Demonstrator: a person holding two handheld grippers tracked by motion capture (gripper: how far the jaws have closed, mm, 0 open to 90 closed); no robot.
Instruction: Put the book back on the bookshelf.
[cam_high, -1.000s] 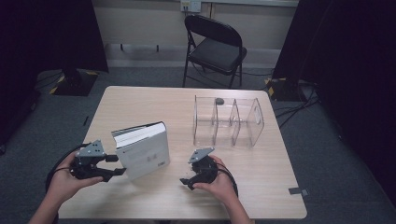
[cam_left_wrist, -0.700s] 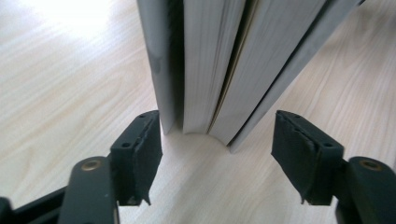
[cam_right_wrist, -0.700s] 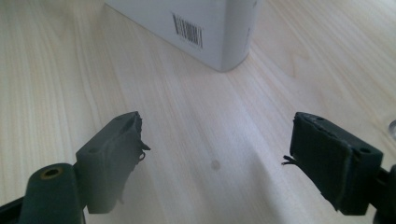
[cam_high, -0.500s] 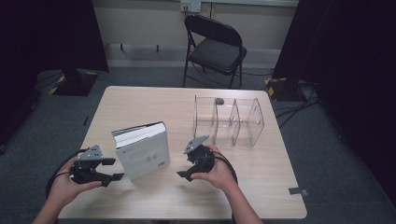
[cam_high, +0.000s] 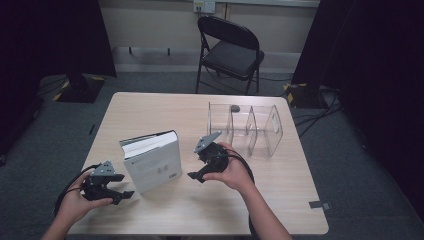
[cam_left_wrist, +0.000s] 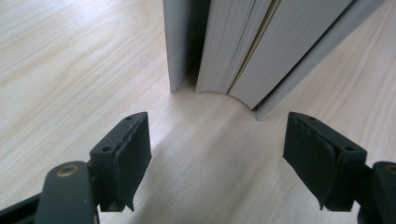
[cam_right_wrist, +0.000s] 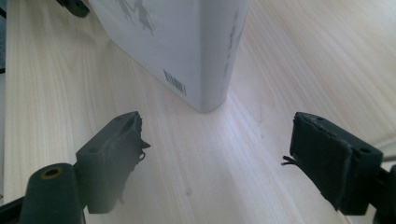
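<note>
The left gripper (cam_high: 122, 194) is seen with its jaws spread wide and nothing between them; they have just been opening, and in the left gripper view the two black pads (cam_left_wrist: 122, 154) stand apart over bare wood, short of the book's page edge. The book (cam_high: 152, 160) is taken as the landmark: a white-covered volume standing upright on the table (cam_high: 280, 210), its covers slightly splayed and its pages fanned a little, as is shown close up in the left gripper view (cam_left_wrist: 243, 46). The left gripper is held just beside the book's near left corner, low over the tabletop, in the person's left hand (cam_high: 75, 202). The right gripper (cam_high: 196, 176) is held just off the book's right side, raised above the table, its jaws likewise wide apart and gripping nothing; in the right gripper view the book's spine corner (cam_right_wrist: 210, 56) and a barcode on its cover are framed between the pads without being touched. The right hand (cam_high: 230, 172) is wrapped around that gripper's body. Beyond the book, to its right and farther back, a clear plastic divider rack (cam_high: 250, 130) is placed on the table, well apart from the book. Behind the table, past the book, a black folding chair (cam_high: 230, 50) is set on the grey floor.
</note>
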